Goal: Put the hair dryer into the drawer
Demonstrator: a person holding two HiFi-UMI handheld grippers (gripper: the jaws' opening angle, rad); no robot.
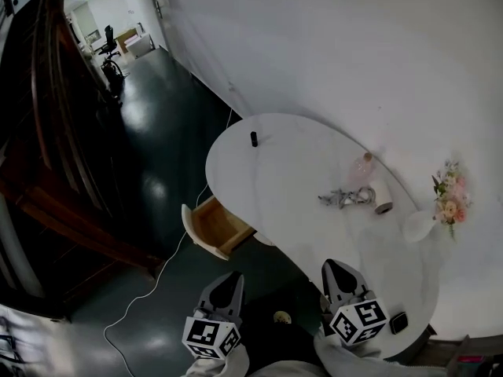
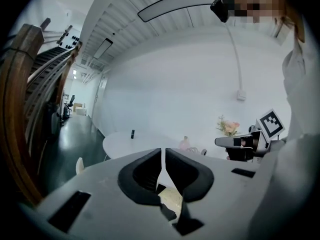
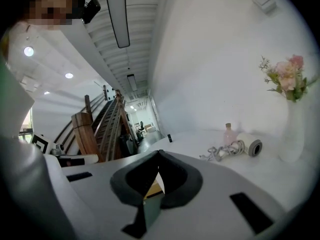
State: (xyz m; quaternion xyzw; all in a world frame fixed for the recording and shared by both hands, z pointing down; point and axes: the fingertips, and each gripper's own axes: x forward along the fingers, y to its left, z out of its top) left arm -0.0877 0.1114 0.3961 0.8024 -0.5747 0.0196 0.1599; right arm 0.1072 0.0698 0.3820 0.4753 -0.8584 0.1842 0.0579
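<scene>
The white hair dryer [image 1: 379,198] lies on its side on the white oval table [image 1: 275,171], its grey cord [image 1: 340,199] bunched to its left. In the right gripper view the hair dryer [image 3: 248,145] and cord [image 3: 219,152] lie ahead to the right. A wooden drawer [image 1: 214,227] stands pulled out under the table's left edge. My left gripper [image 1: 229,283] hangs over the dark floor just in front of the drawer, jaws shut and empty [image 2: 163,151]. My right gripper [image 1: 338,270] is over the table's near part, well short of the dryer, also shut and empty [image 3: 159,153].
A pink bottle [image 1: 362,165] stands just behind the dryer. A white vase of flowers [image 1: 446,199] is at the table's right end. A small black object [image 1: 254,138] stands at the far left of the table, a black device [image 1: 398,322] at its near edge. A wooden staircase [image 1: 47,132] rises on the left.
</scene>
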